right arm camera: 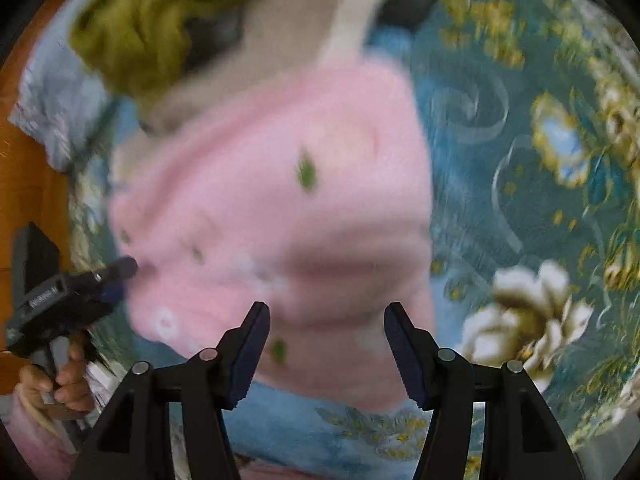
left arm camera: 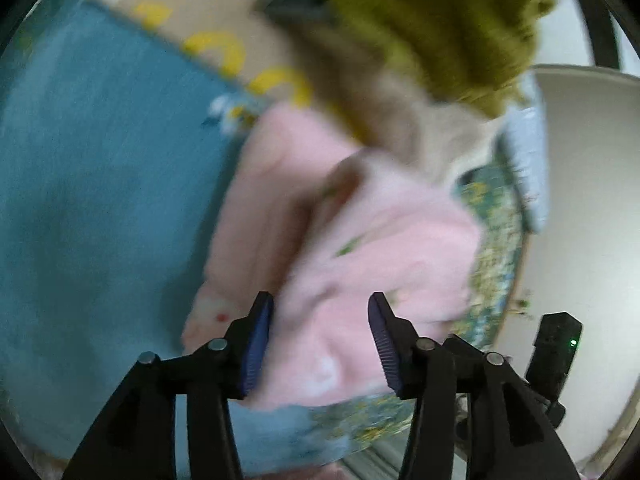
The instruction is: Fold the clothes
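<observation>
Your right tool [right arm camera: 326, 344] hangs at the bottom centre of the frame, its jaws apart with nothing pressed between them, over the lower edge of a pink garment [right arm camera: 272, 200] that fills the middle. The garment lies on a teal floral bedspread [right arm camera: 520, 140] spreading to the right. An olive green garment [right arm camera: 160, 20] sits at the upper left. At the lower left, your left tool [right arm camera: 120, 276] touches the pink garment's edge, gripped by your hand [right arm camera: 60, 380].
</observation>
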`<action>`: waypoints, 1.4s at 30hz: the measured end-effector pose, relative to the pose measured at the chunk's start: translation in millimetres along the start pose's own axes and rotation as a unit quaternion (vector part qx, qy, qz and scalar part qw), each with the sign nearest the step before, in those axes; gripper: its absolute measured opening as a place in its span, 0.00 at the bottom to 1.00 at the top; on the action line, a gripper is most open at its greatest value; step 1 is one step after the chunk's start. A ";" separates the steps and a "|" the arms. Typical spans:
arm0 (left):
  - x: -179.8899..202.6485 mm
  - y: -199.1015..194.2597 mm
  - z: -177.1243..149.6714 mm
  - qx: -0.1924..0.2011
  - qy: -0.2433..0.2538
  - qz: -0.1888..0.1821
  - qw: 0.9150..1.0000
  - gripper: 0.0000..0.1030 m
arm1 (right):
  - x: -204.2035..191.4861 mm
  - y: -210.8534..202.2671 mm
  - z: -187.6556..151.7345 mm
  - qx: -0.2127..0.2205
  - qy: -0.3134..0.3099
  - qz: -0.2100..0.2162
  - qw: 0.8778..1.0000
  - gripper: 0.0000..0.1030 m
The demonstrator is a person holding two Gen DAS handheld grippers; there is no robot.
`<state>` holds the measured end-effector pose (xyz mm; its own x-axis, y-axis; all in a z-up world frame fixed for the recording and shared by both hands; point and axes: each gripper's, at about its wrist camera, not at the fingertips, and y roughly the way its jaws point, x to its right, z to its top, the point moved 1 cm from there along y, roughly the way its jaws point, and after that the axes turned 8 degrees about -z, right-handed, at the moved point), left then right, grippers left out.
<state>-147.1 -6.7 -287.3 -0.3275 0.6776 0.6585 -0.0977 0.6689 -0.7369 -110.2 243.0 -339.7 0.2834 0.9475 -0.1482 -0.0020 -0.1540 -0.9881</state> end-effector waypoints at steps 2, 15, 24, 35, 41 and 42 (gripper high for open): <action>6.5 0.4 10.4 0.011 0.007 0.004 1.000 0.54 | 3.7 -11.7 13.9 0.024 0.006 -0.002 1.000 0.62; -1.6 27.7 40.1 0.007 -0.023 -0.030 0.999 0.20 | -8.3 3.3 34.6 0.013 0.018 0.018 1.000 0.62; -13.2 2.2 50.1 0.037 -0.037 -0.013 0.999 0.22 | -30.2 -2.7 44.9 0.031 -0.018 0.053 0.998 0.62; -7.5 34.8 81.3 0.004 -0.028 0.045 0.999 0.36 | -20.0 71.4 71.2 -0.031 -0.022 -0.012 0.999 0.62; -3.7 17.8 85.7 -0.001 -0.054 0.050 0.997 0.53 | -23.0 53.1 70.7 -0.026 -0.011 -0.005 1.000 0.62; -0.6 7.8 82.9 0.004 -0.046 0.059 0.997 0.54 | -21.3 43.8 66.6 -0.016 -0.007 0.005 1.000 0.62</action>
<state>-225.5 -27.2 -306.0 -0.4224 0.7200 0.5506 -0.0607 0.5837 -0.8097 -180.2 234.7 -382.6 0.2701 0.9496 -0.1591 0.0252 -0.1722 -0.9847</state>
